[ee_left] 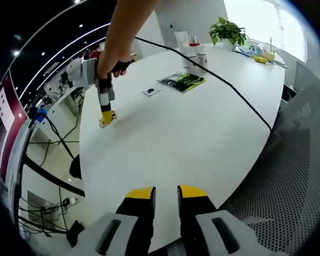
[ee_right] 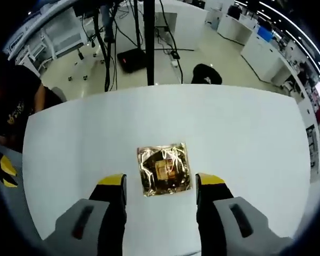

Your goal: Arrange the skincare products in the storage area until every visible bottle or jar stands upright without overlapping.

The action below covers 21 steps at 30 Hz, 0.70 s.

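Observation:
Several white skincare bottles (ee_left: 194, 56) stand upright in a cluster at the far end of the white table (ee_left: 202, 133). A crumpled gold foil sachet (ee_right: 164, 169) lies flat on the table. My right gripper (ee_right: 161, 184) is open, with one jaw on either side of the sachet and not closed on it. In the left gripper view a person's hand holds that right gripper (ee_left: 108, 116) tip-down over the sachet (ee_left: 105, 121). My left gripper (ee_left: 166, 193) hovers over the table's near edge, open by a narrow gap with nothing between its jaws.
A green and black packet (ee_left: 182, 81) and a small card (ee_left: 152, 90) lie near the bottles. A black cable (ee_left: 240, 98) runs across the table. A potted plant (ee_left: 228, 30) stands at the far end. A person in dark clothes (ee_right: 16, 106) stands at the table's left edge.

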Each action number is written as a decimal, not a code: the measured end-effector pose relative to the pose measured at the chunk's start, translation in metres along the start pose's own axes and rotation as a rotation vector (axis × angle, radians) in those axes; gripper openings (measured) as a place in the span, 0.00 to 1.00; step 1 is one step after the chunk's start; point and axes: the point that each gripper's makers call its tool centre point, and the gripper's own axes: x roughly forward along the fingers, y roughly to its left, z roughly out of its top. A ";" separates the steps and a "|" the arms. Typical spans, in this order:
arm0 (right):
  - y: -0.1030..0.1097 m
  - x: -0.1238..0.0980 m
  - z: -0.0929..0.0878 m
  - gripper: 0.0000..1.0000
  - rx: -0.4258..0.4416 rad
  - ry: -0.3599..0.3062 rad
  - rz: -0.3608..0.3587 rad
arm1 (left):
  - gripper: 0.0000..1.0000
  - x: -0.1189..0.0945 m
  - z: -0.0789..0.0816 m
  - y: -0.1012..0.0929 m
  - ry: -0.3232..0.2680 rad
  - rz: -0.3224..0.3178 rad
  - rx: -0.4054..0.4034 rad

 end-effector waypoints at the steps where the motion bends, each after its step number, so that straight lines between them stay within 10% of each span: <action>1: -0.002 0.002 -0.003 0.49 -0.035 0.038 0.010 | 0.18 0.000 0.000 0.000 -0.001 0.000 0.000; 9: 0.011 -0.002 -0.005 0.38 -0.158 0.179 0.095 | 0.17 0.001 -0.002 -0.002 0.009 -0.006 0.007; 13: 0.017 0.001 0.007 0.53 -0.211 0.165 0.112 | 0.17 0.001 -0.003 -0.002 0.011 -0.007 0.007; 21: 0.022 0.001 0.005 0.42 -0.238 0.193 0.110 | 0.17 0.000 -0.004 -0.003 0.016 -0.011 0.010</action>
